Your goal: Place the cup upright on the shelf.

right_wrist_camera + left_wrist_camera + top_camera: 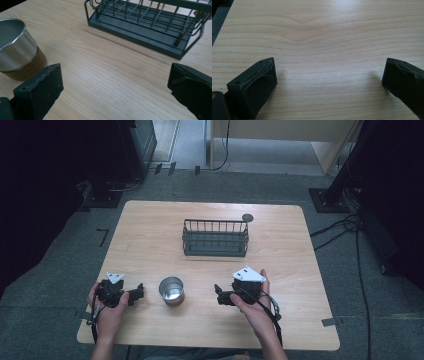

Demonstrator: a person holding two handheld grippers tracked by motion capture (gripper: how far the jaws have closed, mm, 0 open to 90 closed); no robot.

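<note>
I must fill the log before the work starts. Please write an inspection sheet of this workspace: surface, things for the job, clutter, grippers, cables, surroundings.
Surface: wooden table, bare apart from the items below.
Job's things: metal cup upright between the grippers, brown band at its base; dark wire basket farther back, with no contents seen.
Clutter: small dark disc behind the basket's right end.
Grippers: left gripper and right gripper both open, held low at the near edge, touching nothing.
Cables: one cable trails from the right gripper; floor cables lie to the right.
Surroundings: grey carpet, dark stands, tape marks.
</note>
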